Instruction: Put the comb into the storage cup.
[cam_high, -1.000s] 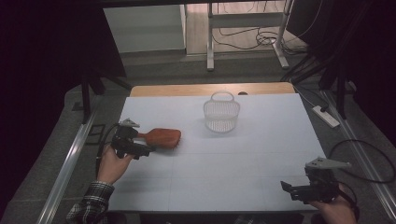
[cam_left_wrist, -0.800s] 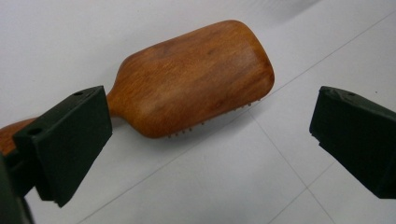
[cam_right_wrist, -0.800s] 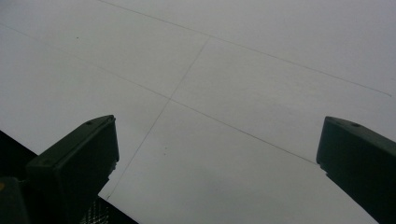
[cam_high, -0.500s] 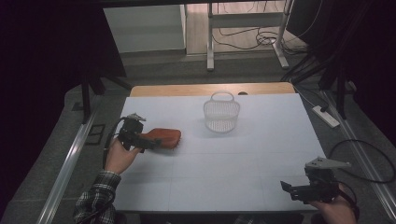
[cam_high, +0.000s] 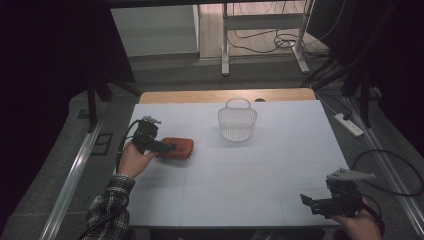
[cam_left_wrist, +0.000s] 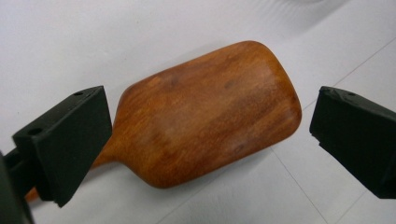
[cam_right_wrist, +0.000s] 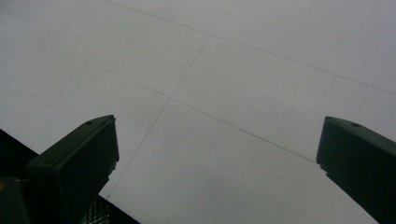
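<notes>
Dark walls and black curtains stand around a big white table (cam_high: 240, 185) with thin grid lines, and grey floor with cables lies behind it. From the high view, a strip of light wood shows along the far edge of the table. A small white wire basket with a loop handle (cam_high: 237, 121) stands upright near the far middle. A flat brown wooden paddle with a rounded head (cam_high: 177, 148) lies on the left part of the table, well apart from the basket. The left gripper (cam_high: 165, 147) is held by a hand with a checked sleeve, and its tips reach the paddle. The right gripper (cam_high: 312, 204) sits at the near right corner, far from everything, over bare table. In the left gripper view, the wooden paddle (cam_left_wrist: 205, 112) looks smooth and shiny, orange-brown with darker streaks, wide at the head and thin toward the handle. The two black jaws are spread wide, one on each side of the paddle, not pressing it. In the right gripper view, the white table (cam_right_wrist: 243, 93) shows faint crossing lines, and the black jaws stand wide apart with nothing between them.
</notes>
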